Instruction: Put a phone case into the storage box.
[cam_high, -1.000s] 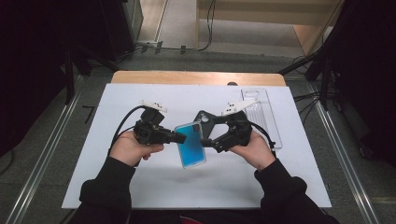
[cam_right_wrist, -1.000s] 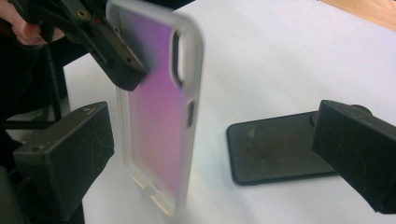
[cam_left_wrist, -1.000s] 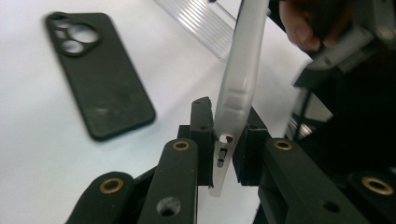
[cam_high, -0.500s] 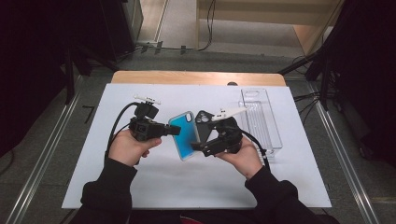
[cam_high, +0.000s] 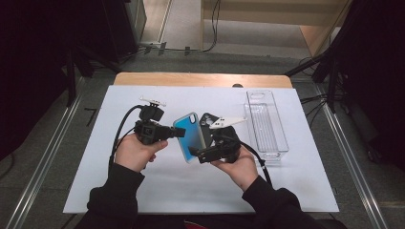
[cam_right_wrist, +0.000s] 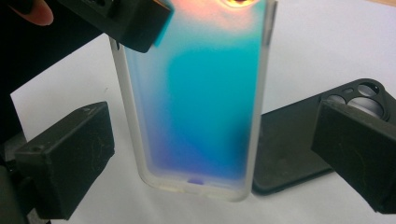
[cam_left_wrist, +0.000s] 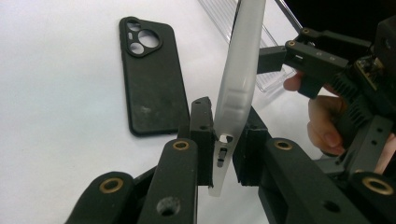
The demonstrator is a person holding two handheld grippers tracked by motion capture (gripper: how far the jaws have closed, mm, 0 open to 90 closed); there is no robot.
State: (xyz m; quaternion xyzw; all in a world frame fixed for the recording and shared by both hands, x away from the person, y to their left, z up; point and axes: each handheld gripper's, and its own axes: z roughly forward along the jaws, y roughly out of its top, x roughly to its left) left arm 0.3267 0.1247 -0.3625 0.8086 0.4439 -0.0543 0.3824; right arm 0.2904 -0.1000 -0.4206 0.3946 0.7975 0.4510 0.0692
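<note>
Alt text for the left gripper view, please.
The left tongs pinch the bottom edge of a frosted phone case, holding it upright on edge. A black phone case lies flat on the white table behind, and the right tongs, held in a hand, reach in from the right.

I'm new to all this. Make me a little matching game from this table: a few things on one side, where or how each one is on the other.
Things:
1. blue phone case
2. black phone case
3. clear tray
4. right gripper

States:
A. lies flat on the white sheet
B. pinched on edge by the left gripper
C. fingers open, either side of the blue case
D. sits empty at the right

Pairs: 1-B, 2-A, 3-D, 4-C
</note>
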